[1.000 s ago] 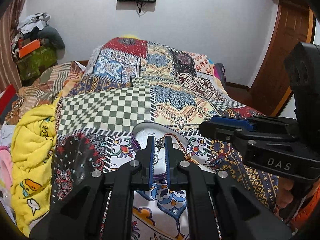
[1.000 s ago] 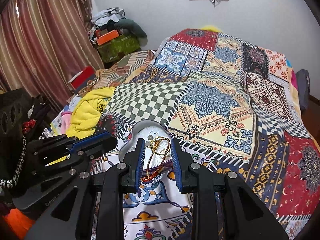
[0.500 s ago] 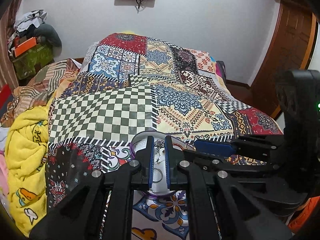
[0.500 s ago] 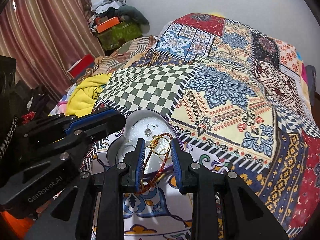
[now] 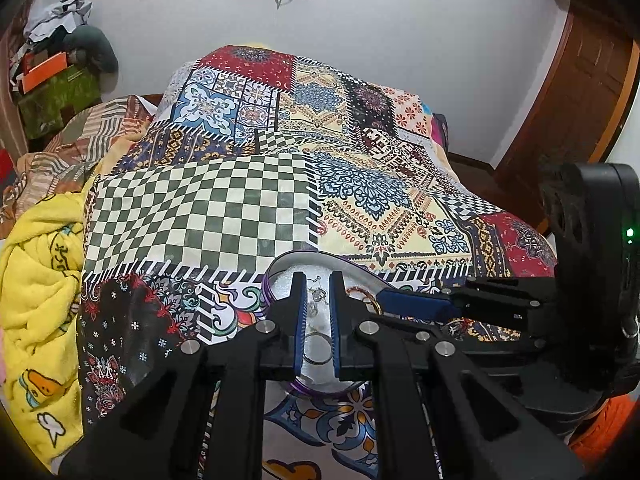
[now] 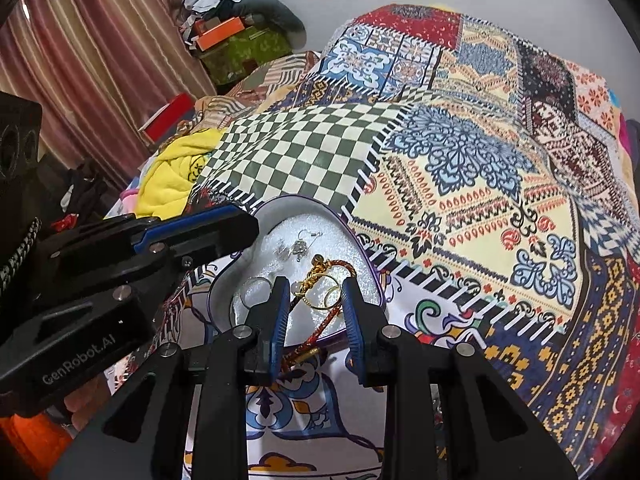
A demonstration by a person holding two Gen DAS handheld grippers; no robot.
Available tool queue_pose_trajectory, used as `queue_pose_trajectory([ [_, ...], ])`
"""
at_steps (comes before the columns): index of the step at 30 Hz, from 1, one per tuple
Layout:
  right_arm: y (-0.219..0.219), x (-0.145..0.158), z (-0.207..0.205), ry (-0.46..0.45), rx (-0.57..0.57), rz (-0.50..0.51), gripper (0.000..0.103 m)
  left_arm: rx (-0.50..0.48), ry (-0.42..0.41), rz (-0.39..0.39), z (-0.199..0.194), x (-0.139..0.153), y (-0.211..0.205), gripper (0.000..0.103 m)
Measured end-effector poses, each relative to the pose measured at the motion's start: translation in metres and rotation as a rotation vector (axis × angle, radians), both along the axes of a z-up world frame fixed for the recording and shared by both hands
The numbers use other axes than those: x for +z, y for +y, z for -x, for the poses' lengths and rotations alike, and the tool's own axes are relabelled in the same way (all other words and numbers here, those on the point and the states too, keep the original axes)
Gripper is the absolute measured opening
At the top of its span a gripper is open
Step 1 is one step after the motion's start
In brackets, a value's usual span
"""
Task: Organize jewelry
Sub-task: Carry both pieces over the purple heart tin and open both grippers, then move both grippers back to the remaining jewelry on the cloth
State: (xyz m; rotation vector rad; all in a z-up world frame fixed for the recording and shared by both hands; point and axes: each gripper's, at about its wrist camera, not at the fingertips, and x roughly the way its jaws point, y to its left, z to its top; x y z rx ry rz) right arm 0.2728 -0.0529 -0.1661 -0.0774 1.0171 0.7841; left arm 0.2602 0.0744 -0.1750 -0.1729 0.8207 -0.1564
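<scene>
A heart-shaped box with a purple rim and white lining sits on the patchwork bedspread. Silver earrings and a silver ring lie in it. My right gripper is shut on a gold-and-red cord bracelet, low over the lining. The bracelet's red tail trails over the near rim. My left gripper is shut with nothing in it, just above the box's left side.
A yellow towel lies bunched on the bed to the left. Boxes and clothes are piled in the far left corner by a striped curtain. A wooden door stands at the right.
Both grippers have come down and closer to the box. The right one has carried the bracelet from above the near rim to low over the lining. The left stays shut.
</scene>
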Motion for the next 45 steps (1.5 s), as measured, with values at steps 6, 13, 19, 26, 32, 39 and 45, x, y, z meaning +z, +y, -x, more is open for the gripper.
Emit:
queue_pose_trajectory([
  [6, -0.005, 0.005, -0.002, 0.027, -0.013, -0.014, 0.031, 0.014, -0.017, -0.009, 0.006, 0.01, 0.004, 0.012],
  [13, -0.019, 0.031, 0.008, -0.062, -0.056, -0.011, 0.031, 0.032, -0.056, -0.035, 0.019, 0.032, 0.007, 0.016],
  [19, -0.043, 0.062, 0.02, -0.152, -0.105, 0.001, 0.031, 0.013, -0.081, -0.065, 0.037, 0.046, -0.007, 0.03],
  [26, -0.08, 0.083, 0.034, -0.204, -0.178, 0.01, 0.031, -0.018, -0.095, -0.075, 0.052, 0.057, -0.027, 0.033],
  [32, -0.106, 0.079, 0.04, -0.193, -0.229, 0.031, 0.031, -0.061, -0.07, -0.071, 0.059, 0.052, -0.048, 0.034],
  [39, -0.133, 0.063, 0.044, -0.15, -0.274, 0.054, 0.031, -0.124, -0.011, -0.076, 0.06, 0.03, -0.078, 0.034],
  [45, -0.148, 0.045, 0.046, -0.106, -0.291, 0.072, 0.031, -0.144, 0.005, -0.112, 0.056, 0.011, -0.1, 0.034],
])
